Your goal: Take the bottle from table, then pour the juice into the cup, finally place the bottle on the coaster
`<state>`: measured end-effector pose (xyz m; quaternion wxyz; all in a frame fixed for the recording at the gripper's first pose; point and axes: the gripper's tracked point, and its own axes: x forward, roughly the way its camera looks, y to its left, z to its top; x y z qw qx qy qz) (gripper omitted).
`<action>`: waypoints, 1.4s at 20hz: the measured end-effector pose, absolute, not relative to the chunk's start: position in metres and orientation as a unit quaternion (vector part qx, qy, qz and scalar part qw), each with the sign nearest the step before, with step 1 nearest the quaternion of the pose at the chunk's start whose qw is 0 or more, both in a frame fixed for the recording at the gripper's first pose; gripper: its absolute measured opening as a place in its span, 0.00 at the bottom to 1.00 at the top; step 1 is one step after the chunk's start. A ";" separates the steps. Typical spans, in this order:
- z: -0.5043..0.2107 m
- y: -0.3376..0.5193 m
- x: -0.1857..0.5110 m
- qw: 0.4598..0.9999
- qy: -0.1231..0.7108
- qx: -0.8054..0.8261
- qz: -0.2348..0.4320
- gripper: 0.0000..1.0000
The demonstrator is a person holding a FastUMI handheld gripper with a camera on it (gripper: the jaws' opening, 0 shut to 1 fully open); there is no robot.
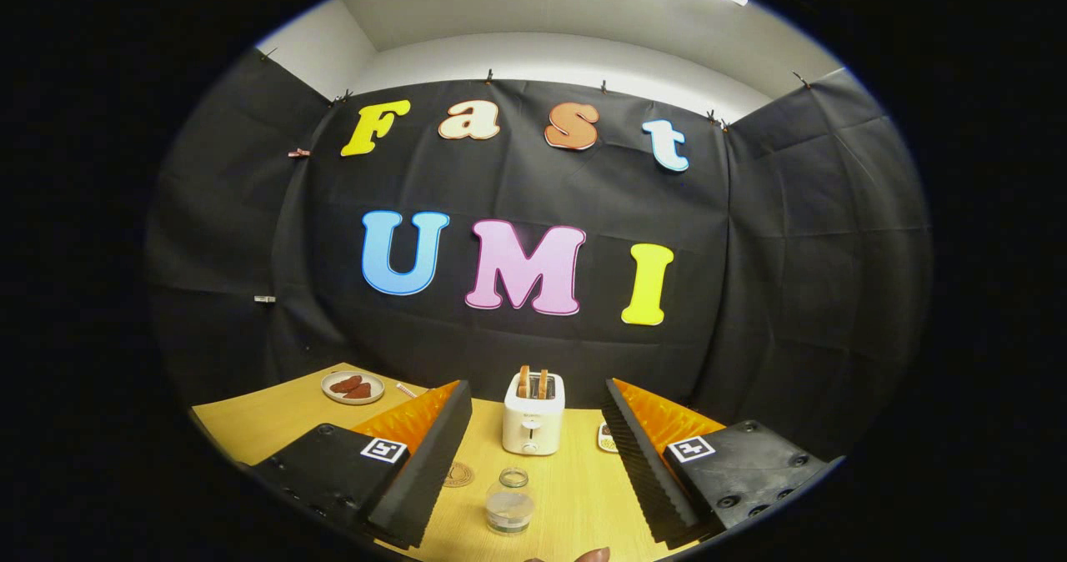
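A small clear bottle (510, 502) with an open neck stands upright on the wooden table (575, 487). It is between my two fingers, nearer their bases, and touches neither one. My gripper (533, 403) is open, with its black ribbed pads spread wide. A round tan coaster (458, 474) lies flat just left of the bottle, partly hidden by the left finger (425, 454). A small pale-rimmed object (606, 437) peeks out from behind the right finger (642, 454); I cannot tell what it is.
A white toaster (533, 416) holding two slices of bread stands beyond the fingertips, in line with the gap. Far left sits a plate (353, 387) with reddish-brown pieces. A person's fingertip (592, 555) shows just below the bottle.
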<state>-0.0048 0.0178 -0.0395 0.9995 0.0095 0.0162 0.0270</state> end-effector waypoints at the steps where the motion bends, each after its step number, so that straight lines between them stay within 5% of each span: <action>1: -0.049 0.020 -0.005 0.999 0.023 0.013 0.030 0.97; 15: -0.258 0.041 0.021 0.987 0.147 0.060 0.036 0.97; 22: -0.301 0.046 0.042 0.985 0.161 0.058 0.035 0.97; 28: -0.309 0.047 0.059 0.982 0.181 0.036 0.034 0.78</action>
